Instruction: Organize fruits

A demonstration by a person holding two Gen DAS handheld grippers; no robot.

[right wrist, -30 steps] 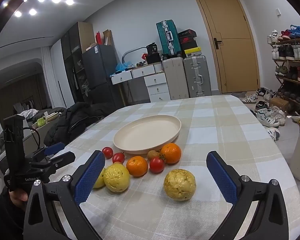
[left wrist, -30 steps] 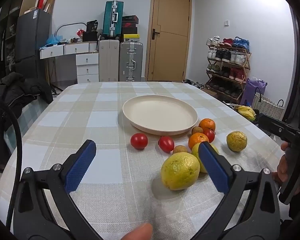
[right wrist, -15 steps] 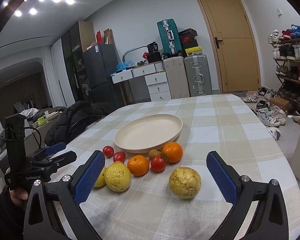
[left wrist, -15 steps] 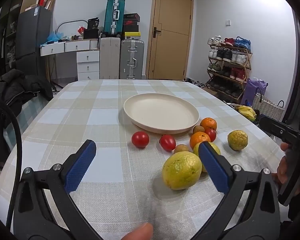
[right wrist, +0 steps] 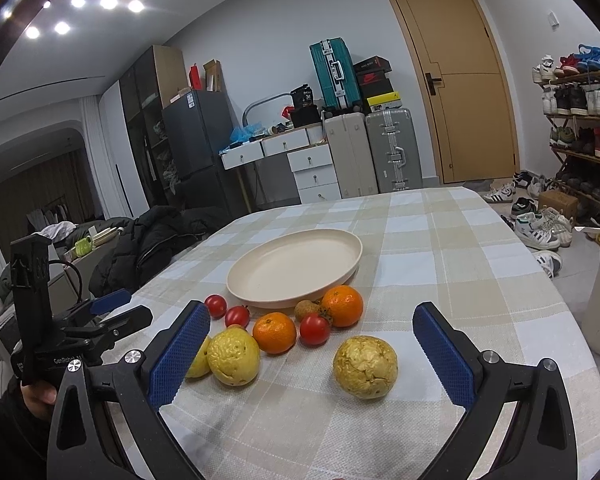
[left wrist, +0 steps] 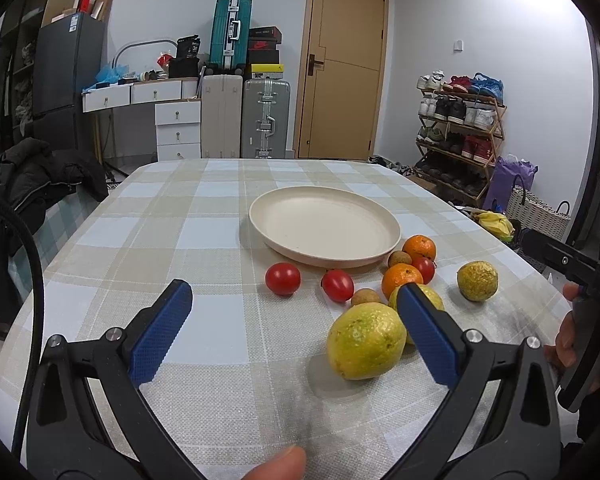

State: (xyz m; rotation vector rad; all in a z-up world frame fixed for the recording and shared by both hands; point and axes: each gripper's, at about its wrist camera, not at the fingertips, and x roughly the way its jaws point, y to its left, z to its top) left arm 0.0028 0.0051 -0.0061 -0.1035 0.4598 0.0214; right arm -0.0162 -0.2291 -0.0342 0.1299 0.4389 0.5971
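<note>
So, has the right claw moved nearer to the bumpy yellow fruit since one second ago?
Yes. The right claw has advanced slightly toward the bumpy yellow fruit and cream plate, both slightly larger in its view.

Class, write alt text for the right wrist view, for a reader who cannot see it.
The open right tool frames a wrinkled yellow fruit on a checked tablecloth. Behind it, oranges, tomatoes and more yellow fruit lie before an empty cream plate. The left tool is at left.

We hold the left gripper (left wrist: 294, 306) and right gripper (right wrist: 312, 330) level and forward, jaws spread wide, gripping nothing
</note>
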